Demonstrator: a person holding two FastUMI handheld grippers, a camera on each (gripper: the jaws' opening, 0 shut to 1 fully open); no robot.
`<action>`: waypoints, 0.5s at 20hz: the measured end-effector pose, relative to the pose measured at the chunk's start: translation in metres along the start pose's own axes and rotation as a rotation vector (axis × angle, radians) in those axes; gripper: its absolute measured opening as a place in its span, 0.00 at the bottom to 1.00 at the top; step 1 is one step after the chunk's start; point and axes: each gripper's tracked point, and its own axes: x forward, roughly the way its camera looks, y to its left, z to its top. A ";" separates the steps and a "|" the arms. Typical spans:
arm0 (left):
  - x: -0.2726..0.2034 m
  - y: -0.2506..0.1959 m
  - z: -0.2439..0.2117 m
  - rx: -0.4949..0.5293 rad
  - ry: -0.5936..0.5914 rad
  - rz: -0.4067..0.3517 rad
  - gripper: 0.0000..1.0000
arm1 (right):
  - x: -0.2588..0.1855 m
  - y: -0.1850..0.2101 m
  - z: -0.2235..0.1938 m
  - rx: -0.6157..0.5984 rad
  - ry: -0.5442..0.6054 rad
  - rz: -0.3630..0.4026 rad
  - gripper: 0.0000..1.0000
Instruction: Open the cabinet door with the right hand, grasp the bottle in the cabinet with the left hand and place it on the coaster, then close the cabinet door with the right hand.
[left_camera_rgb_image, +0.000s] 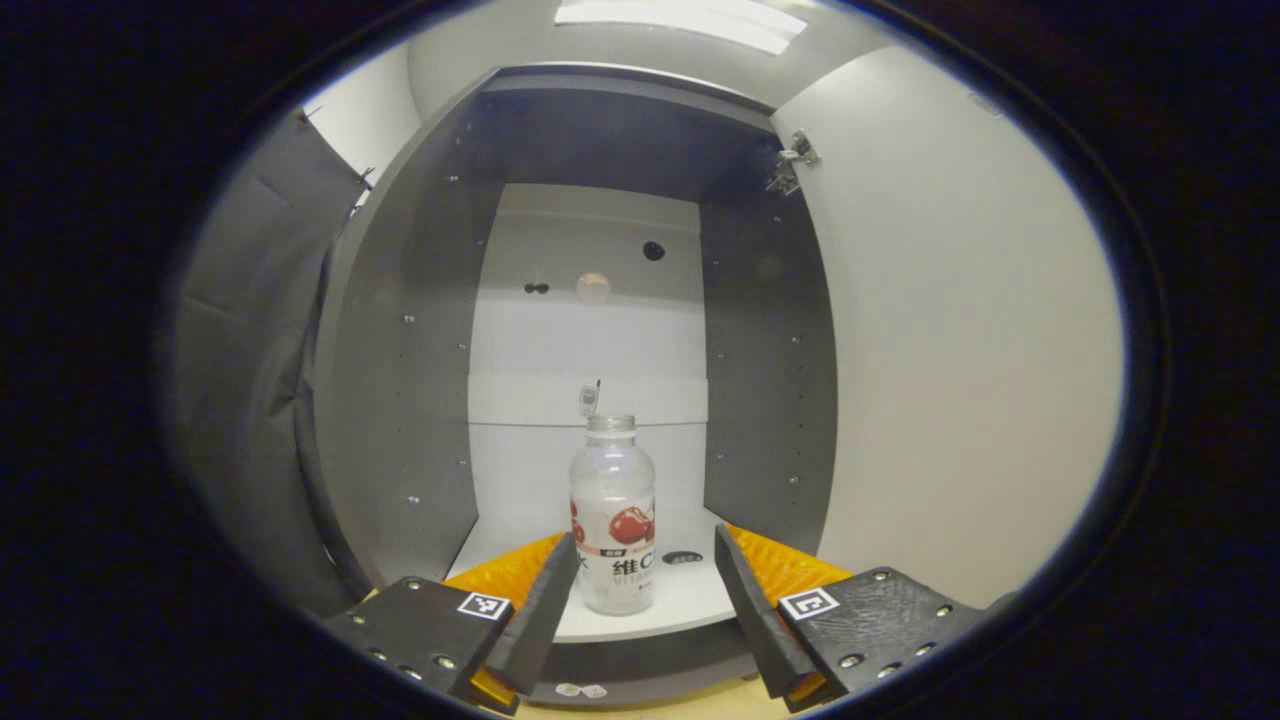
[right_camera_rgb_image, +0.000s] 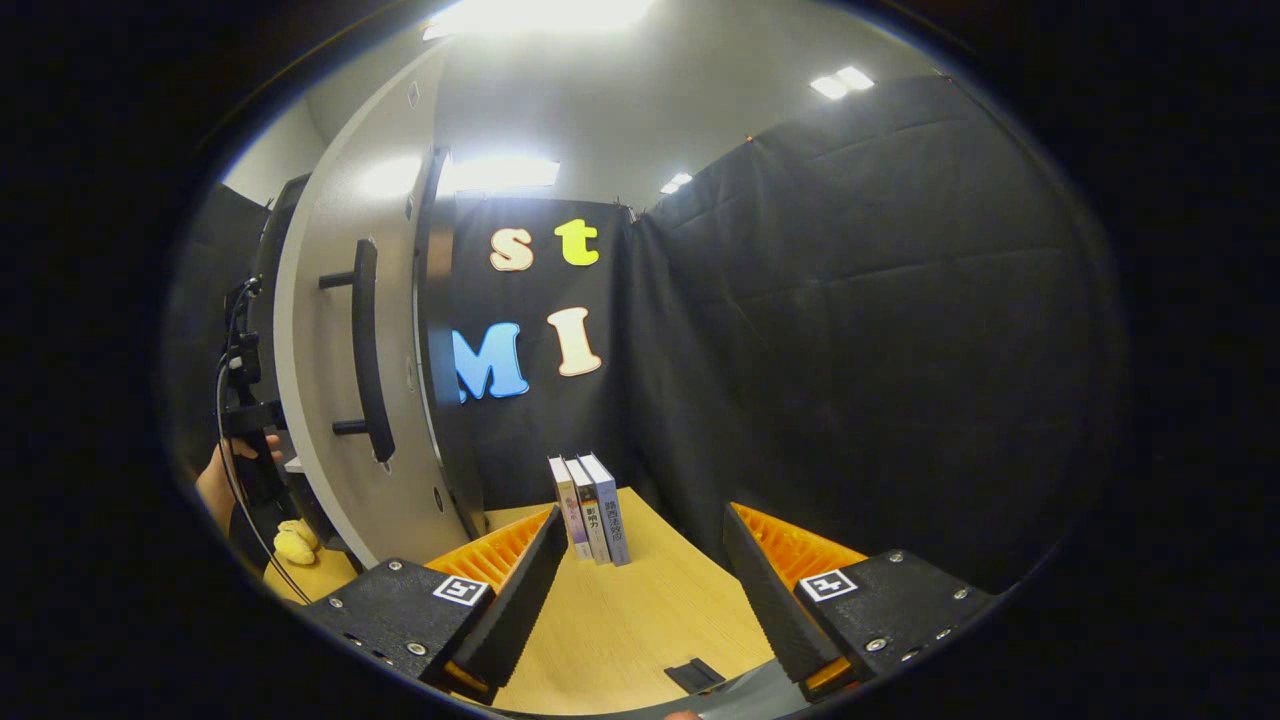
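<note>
Standing upright on the white cabinet floor (left_camera_rgb_image: 690, 600), one bottle (left_camera_rgb_image: 612, 515) has its long axis vertical, its uncapped mouth pointing up and its printed label facing the left gripper view. The left claw (left_camera_rgb_image: 645, 600) is spread wide, its two fingers flanking the bottle's lower half without touching it, so it holds nothing. The left finger's edge hides a sliver of the label. A small dark oval thing (left_camera_rgb_image: 682, 558) lies on the cabinet floor just right of the bottle; what it is cannot be made out. The cabinet door (left_camera_rgb_image: 960, 340) stands swung open at the right of this view. In the right gripper view the right claw (right_camera_rgb_image: 640, 575) is also wide open and empty, above the wooden desk (right_camera_rgb_image: 640, 620). Three books (right_camera_rgb_image: 590, 510) stand upright together near the black cloth wall. The open door's outer face shows one dark bar handle (right_camera_rgb_image: 366, 350). At the far left a hand (right_camera_rgb_image: 222, 478) grips a dark device, partly cut off, with a yellow object (right_camera_rgb_image: 293, 543) below it, too blurred to identify.
</note>
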 end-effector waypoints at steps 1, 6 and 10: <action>0.010 0.004 -0.004 -0.007 0.004 -0.001 0.82 | 0.002 0.003 -0.003 0.004 0.006 -0.005 0.96; 0.046 0.010 -0.016 -0.010 0.026 -0.010 0.82 | 0.007 0.005 -0.010 -0.004 0.020 -0.045 0.97; 0.060 0.015 -0.023 -0.005 0.036 0.006 0.86 | 0.012 0.003 -0.012 -0.003 0.028 -0.062 0.94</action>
